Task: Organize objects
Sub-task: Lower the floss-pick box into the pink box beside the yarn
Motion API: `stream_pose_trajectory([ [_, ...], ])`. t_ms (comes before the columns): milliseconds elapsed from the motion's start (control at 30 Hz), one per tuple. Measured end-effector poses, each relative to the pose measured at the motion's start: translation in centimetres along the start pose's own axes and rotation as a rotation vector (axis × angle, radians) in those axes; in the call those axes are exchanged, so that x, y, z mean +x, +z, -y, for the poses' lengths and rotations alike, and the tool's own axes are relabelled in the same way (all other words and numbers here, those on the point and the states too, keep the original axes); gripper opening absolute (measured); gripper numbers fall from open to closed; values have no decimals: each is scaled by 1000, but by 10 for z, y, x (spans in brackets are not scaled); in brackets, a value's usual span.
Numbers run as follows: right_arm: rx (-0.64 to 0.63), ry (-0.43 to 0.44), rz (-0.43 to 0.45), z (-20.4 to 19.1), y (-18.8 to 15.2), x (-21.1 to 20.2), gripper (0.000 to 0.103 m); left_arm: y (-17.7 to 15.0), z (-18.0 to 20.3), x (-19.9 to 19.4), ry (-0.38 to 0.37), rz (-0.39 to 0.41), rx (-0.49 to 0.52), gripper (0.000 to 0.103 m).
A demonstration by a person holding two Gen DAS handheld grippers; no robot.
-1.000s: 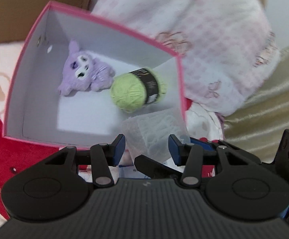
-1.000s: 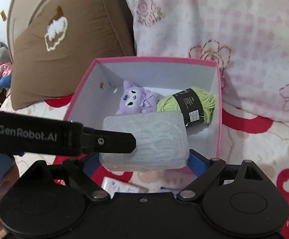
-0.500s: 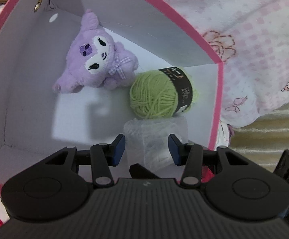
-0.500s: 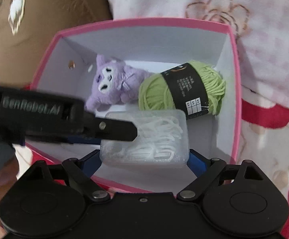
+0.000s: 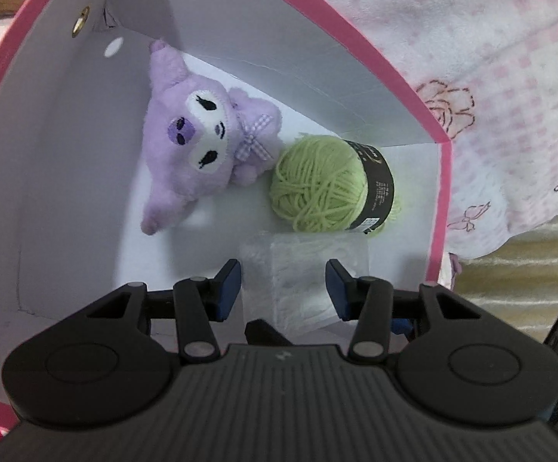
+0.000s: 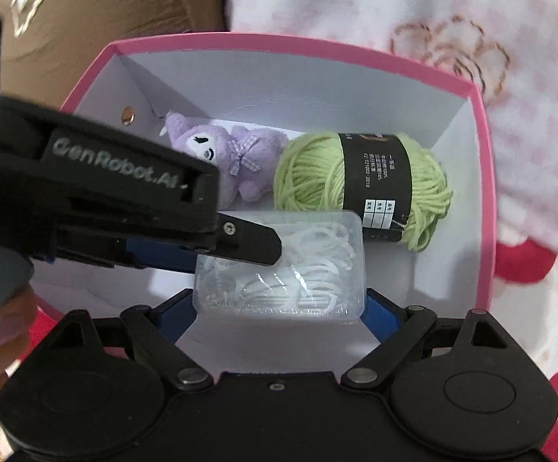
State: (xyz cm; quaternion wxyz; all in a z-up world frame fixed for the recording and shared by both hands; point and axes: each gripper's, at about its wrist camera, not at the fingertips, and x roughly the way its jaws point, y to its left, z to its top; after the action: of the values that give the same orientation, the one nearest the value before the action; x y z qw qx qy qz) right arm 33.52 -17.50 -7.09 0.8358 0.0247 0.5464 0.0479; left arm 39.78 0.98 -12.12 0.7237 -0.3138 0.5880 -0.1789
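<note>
because the clear case [image 6: 282, 265] is wide and slippery, both hand-held grippers carry it together. the right hand-held gripper [image 6: 279, 310] is clamped across the long side of the case, with its blue pads against the two ends. the left hand-held gripper [image 5: 282, 283] straddles the narrow side; in its own view the left pad sits at the case wall, while the right pad appears to stand a little off it, so a firm grip here cannot be confirmed. in the right view one left finger lies over the top of the case, which steadies it against tipping.

the case is inside the pink box [image 6: 485, 177], low over the white floor at the near side. whether it already rests on the floor cannot be told. white looped items fill the case.

the plush [image 5: 201, 146] lies on its side in the far left corner. the yarn [image 5: 325, 184] lies just beside it on the right, its black band facing outward. the case is just in front of the yarn, in the free floor area, so neither stored item needs to be shifted.

the box stands on bedding with a pink and white blanket [image 5: 490, 57] behind it.

judgement: placing is nearly complete; release comes next.
</note>
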Motion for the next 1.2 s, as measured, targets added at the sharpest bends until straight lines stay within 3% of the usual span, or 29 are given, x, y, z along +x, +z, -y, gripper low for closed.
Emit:
stream_pose_trajectory([
  [100,-7,-15,69,-10,-5,-3,93,4,4,-4,44,22,48,49],
  [200,47,74,50,-3,-3,7,93,9,3,0,96,31,52,48],
  [433,75,72,33,9,-2,23,93,5,-10,17,48,-15,9,43],
  [533,96,62,28,16,-8,26,92,0,-8,24,47,-4,21,43],
  [833,74,19,0,19,-3,36,91,-11,-15,31,49,43,-85,42],
  [967,39,27,-41,17,-6,33,90,-17,-12,30,62,63,-56,40],
  [1133,40,9,-31,11,-15,23,91,-28,-8,30,59,68,-31,38],
  [1200,19,-39,-12,9,-18,22,82,-33,-6,27,65,79,-13,37],
])
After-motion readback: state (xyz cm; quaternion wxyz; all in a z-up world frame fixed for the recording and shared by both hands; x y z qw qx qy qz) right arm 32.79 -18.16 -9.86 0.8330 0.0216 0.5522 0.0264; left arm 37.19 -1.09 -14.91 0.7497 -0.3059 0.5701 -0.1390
